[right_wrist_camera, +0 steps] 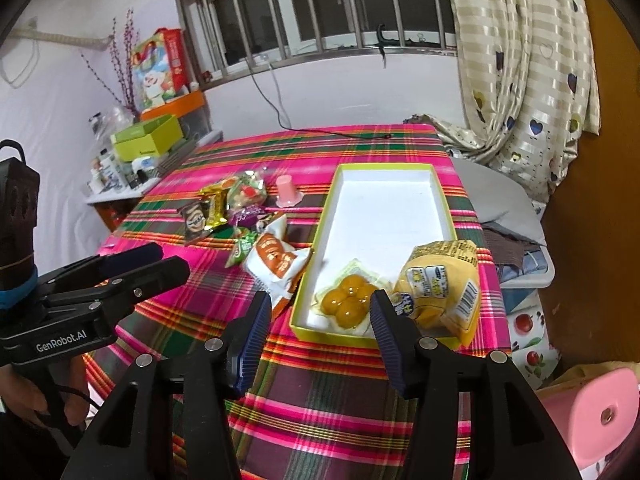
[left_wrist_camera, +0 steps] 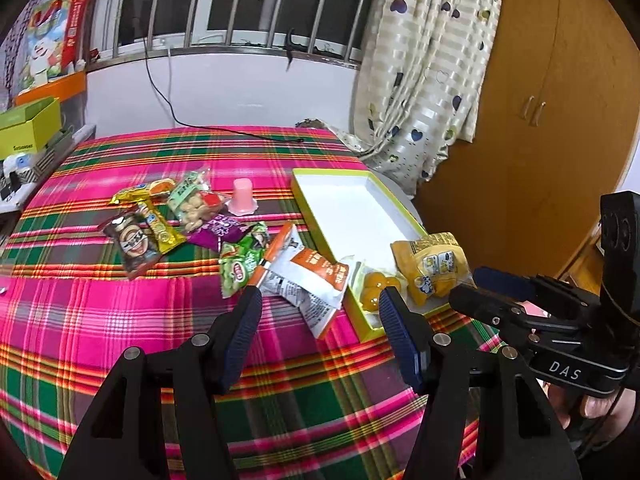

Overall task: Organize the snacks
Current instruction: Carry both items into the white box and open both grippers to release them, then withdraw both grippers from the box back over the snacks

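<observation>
Both grippers gape wide and empty; left gripper (left_wrist_camera: 320,300) should straddle the orange-white packet (left_wrist_camera: 308,280) dead ahead, squeeze gently

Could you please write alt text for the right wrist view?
An open right hand-held gripper hovers above a shallow box holding a yolk pack, with a yellow bag on its near right corner. Loose snacks lie left on a plaid cloth.

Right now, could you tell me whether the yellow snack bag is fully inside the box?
Not fully: the yellow snack bag leans over the box rim at its near corner.
</observation>
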Demonstrator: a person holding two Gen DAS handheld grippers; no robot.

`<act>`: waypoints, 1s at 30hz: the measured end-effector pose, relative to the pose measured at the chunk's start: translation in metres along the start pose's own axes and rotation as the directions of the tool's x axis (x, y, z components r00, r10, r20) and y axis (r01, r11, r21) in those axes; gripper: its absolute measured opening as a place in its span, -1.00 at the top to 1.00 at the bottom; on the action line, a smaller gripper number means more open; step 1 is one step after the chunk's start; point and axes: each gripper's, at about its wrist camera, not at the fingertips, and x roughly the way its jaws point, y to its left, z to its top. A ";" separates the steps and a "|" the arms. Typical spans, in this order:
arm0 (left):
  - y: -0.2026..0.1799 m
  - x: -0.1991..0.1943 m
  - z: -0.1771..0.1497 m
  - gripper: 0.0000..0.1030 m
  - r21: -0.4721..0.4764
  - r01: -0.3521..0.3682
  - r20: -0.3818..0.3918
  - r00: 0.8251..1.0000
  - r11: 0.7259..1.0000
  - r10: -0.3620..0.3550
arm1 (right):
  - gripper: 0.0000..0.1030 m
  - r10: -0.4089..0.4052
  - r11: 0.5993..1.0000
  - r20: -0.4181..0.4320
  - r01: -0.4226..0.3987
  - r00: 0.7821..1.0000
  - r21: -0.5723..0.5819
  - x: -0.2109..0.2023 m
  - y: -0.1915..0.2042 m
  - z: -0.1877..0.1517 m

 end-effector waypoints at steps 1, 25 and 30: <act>0.001 -0.002 -0.001 -0.20 -0.002 -0.001 0.003 1.000 1.000 0.001 | 0.03 0.000 1.000 -0.002 0.000 1.000 -0.003 0.000 0.002 0.000; 0.057 -0.014 -0.027 -0.20 -0.110 -0.023 -0.016 1.000 0.994 0.021 | 0.00 0.047 0.995 -0.041 -0.051 0.998 -0.083 0.014 0.037 0.005; 0.068 -0.010 -0.029 -0.20 -0.136 -0.025 -0.031 0.999 0.990 0.021 | -0.03 0.067 0.993 -0.052 -0.072 0.996 -0.092 0.022 0.037 0.006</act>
